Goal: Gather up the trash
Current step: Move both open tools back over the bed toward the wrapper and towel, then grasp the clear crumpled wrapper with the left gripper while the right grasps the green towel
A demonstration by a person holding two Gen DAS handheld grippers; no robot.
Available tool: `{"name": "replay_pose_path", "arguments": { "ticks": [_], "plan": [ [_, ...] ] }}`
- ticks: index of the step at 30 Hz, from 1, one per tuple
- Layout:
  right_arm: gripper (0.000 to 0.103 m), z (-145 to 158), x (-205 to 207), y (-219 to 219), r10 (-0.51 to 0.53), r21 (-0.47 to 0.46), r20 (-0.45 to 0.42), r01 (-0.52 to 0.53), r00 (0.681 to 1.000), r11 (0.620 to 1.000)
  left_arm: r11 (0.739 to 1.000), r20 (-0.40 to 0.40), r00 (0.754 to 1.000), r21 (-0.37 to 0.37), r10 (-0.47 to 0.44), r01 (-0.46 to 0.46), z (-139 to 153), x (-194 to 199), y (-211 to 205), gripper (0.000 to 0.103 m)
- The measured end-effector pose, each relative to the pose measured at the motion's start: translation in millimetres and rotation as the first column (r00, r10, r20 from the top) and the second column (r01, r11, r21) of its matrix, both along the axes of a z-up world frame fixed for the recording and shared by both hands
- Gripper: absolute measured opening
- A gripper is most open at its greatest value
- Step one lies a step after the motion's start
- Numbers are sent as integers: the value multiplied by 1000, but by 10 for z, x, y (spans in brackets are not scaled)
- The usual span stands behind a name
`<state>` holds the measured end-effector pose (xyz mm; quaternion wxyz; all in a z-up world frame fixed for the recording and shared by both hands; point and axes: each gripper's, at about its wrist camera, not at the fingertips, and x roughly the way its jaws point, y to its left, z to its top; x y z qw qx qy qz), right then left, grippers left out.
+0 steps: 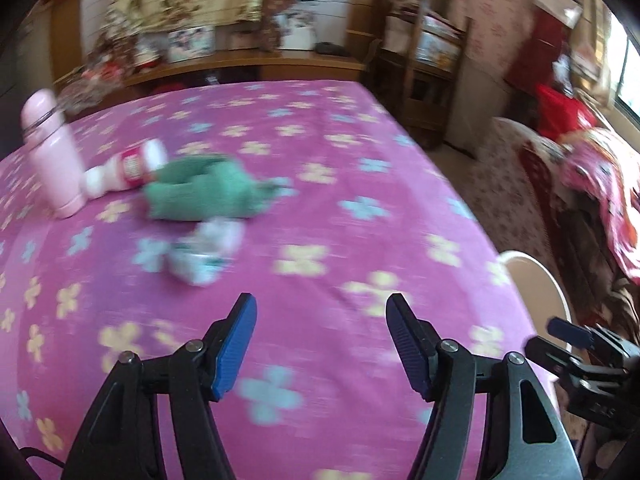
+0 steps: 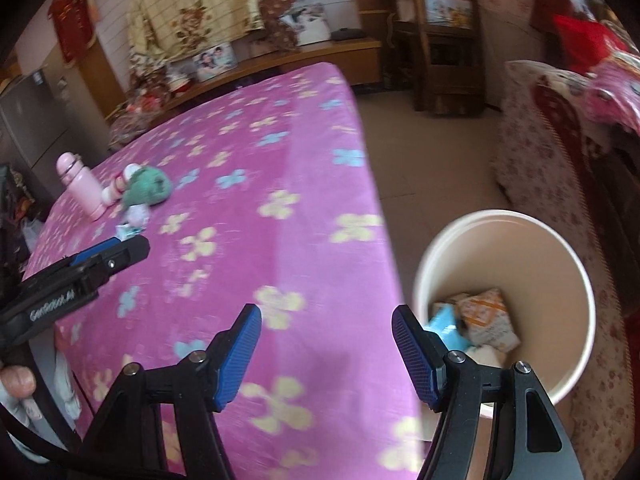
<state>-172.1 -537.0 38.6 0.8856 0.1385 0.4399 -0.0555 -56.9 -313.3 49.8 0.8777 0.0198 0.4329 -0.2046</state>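
Both the left gripper [image 1: 321, 348] and right gripper [image 2: 326, 354] gape empty, crumpled wrapper [image 1: 208, 254] sits around 11 o'clock on the bedspread [image 1: 360, 208], probably featherlight and squishy, so pinch its middle.

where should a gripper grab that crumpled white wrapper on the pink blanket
Pinch the crumpled white wrapper across its raised middle, coming from above. It lies low and loose on the soft pink blanket, apart from the green cloth, so a top pinch probably gathers it best.

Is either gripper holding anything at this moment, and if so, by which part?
Nothing is held. The left gripper and the right gripper both stand open, with only the pink flowered bedspread between their fingers.
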Motion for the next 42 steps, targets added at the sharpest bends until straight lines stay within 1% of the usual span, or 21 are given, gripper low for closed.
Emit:
{"name": "replay_pose_path", "arguments": {
  "ticks": [3, 7, 11, 14, 17, 18, 19, 20, 21, 23, 24, 28, 31, 33, 38, 42],
  "plan": [
    [71, -11, 159, 201, 36, 9, 3, -36, 999, 999, 997, -14, 997, -8, 71, -71, -62, 261, 308, 70],
    [71, -50, 392, 431, 83, 11, -1, -83, 997, 996, 994, -2, 994, 22, 109, -109, -157, 506, 455, 70],
    [71, -102, 619, 615, 126, 8, -18, -126, 992, 992, 993, -6, 993, 42, 114, -114, -264, 685, 467, 70],
    [71, -119, 733, 700, 146, 4, -25, -146, 989, 989, 994, -20, 995, 48, 102, -101, -333, 790, 434, 70],
    [71, -131, 818, 746, 156, 5, -25, -156, 987, 988, 996, -13, 997, 48, 75, -75, -354, 823, 391, 70],
    [71, -138, 841, 753, 157, 7, -27, -157, 987, 988, 996, -9, 998, 53, 67, -66, -359, 823, 368, 68],
    [71, -149, 869, 763, 159, 10, -29, -158, 987, 987, 997, -8, 998, 59, 57, -56, -368, 823, 344, 58],
    [71, -156, 888, 772, 160, 12, -31, -159, 987, 987, 997, -13, 999, 64, 47, -47, -381, 830, 322, 51],
    [71, -160, 896, 774, 161, 12, -33, -161, 986, 987, 997, -19, 999, 66, 40, -39, -389, 831, 310, 47],
    [71, -171, 919, 788, 165, 9, -36, -165, 986, 986, 998, -14, 999, 62, 32, -31, -388, 826, 296, 45],
    [71, -176, 925, 791, 166, 10, -37, -166, 985, 986, 998, -13, 1000, 60, 28, -27, -385, 822, 295, 40],
    [71, -199, 946, 805, 167, 12, -43, -167, 985, 986, 998, 2, 1000, 67, 18, -19, -340, 794, 319, 27],
    [71, -213, 980, 837, 182, 26, -38, -181, 982, 983, 997, 5, 1000, 79, 22, -22, -293, 765, 381, 22],
    [71, -214, 1017, 876, 200, 32, -33, -199, 979, 980, 996, 10, 1000, 88, 27, -28, -261, 734, 455, 21],
    [71, -174, 1267, 1049, 263, 48, -5, -263, 965, 964, 988, 25, 998, 142, 57, -60, -201, 684, 694, 21],
    [71, -136, 1511, 1191, 298, 55, 6, -298, 954, 953, 983, 32, 996, 164, 80, -84, -156, 680, 892, 21]
  ]
}}
